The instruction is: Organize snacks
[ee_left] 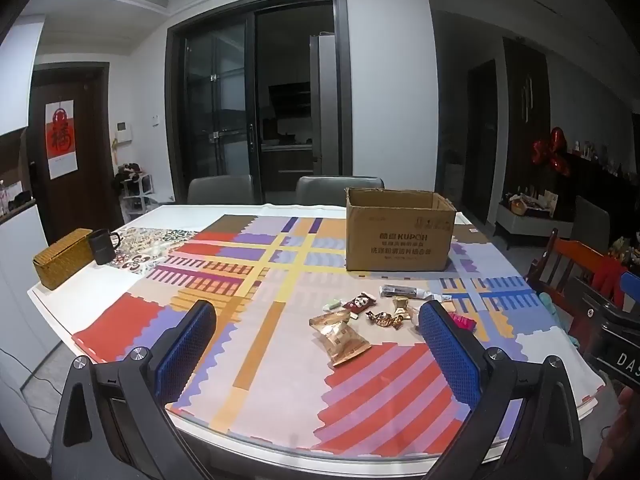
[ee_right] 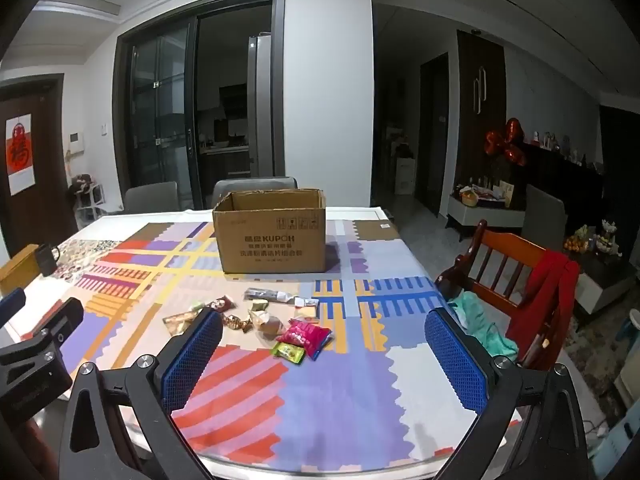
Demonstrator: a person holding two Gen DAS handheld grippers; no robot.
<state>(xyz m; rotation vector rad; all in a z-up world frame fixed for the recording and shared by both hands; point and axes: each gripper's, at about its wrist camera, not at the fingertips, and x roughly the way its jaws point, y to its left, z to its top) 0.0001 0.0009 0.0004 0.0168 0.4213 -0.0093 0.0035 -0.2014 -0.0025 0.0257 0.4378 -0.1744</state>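
Seen from the left wrist, the left claw [ee_left: 316, 320] hangs spread wide above the near edge of the desk [ee_left: 256, 364], its blue-padded fingers [ee_left: 188, 344] holding nothing and touching nothing. Between and beyond them a loose scatter of snacks lies on the patterned cloth: a gold packet [ee_left: 342, 334] nearest, a dark red packet [ee_left: 361, 304] and twisted brown candies [ee_left: 383, 318] just behind it, a long dark wrapper [ee_left: 400, 291] farther back. An open cardboard box [ee_left: 400, 232] stands upright past the snacks, toward the far side. A dark mug [ee_left: 102, 246] sits just beside a woven yellow case [ee_left: 60, 258] at the left edge. From the right wrist, the right claw [ee_right: 322, 322] is likewise released, fingers [ee_right: 456, 364] far apart and empty over the desk [ee_right: 340, 396]. A pink packet [ee_right: 306, 336] overlaps a green one [ee_right: 289, 353] at the near end of the scatter, with the cardboard box [ee_right: 272, 236] behind. A wooden chair [ee_right: 508, 264] draped in red cloth stands at the right.
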